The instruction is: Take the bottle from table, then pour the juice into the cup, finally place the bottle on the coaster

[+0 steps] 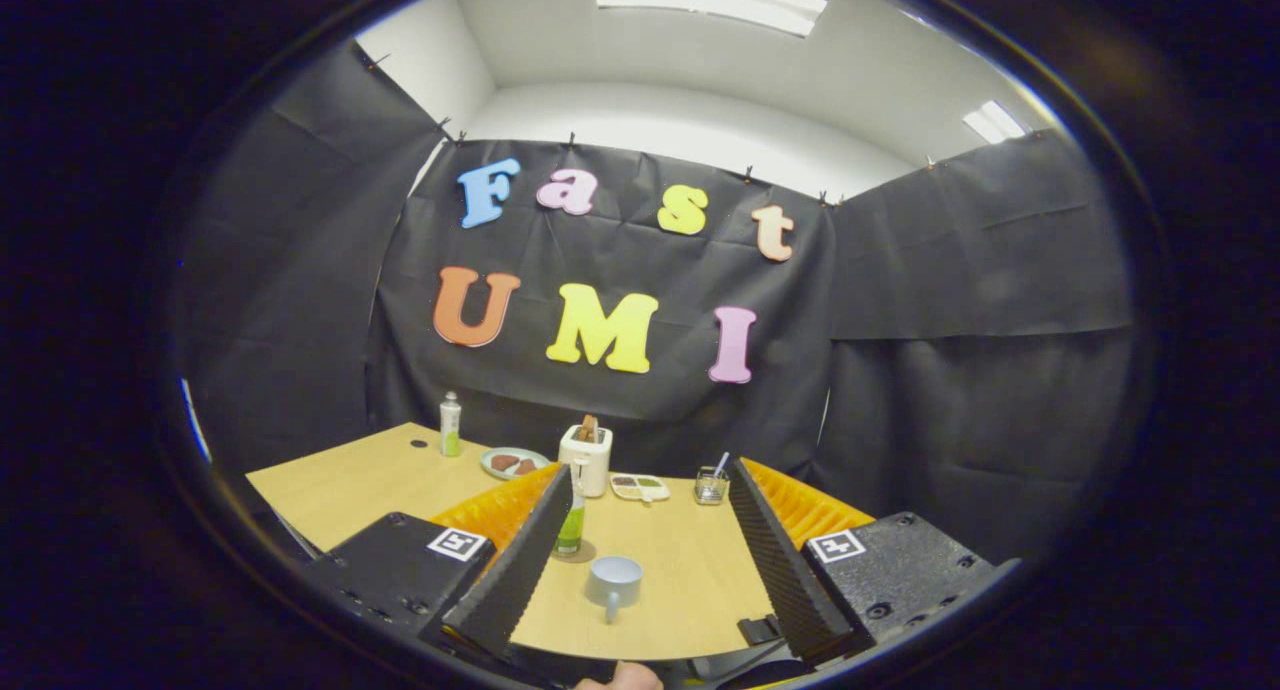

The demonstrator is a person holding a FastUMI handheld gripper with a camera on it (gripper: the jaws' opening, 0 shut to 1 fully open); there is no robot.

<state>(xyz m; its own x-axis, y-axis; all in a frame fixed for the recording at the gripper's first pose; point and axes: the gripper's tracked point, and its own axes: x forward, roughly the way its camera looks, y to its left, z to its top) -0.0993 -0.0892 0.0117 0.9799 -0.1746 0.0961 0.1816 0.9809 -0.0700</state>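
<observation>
Green juice bottle (pixel 571 526) stands on its coaster (pixel 574 551), just inside my left finger.
My tongs (pixel 645 560) gape wide, holding nothing; cup (pixel 613 581) sits between them on the surface (pixel 680 570). Bottle looks light, slick, slender: grip mid-body.

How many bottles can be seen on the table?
2. A green-and-white plastic bottle stands on a round coaster, partly behind one finger of the open gripper. Another small green-and-white bottle stands at the far corner.

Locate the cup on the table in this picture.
In the gripper view, the cup stands on the table between the open fingers, just nearer than the bottle on its coaster.
</observation>
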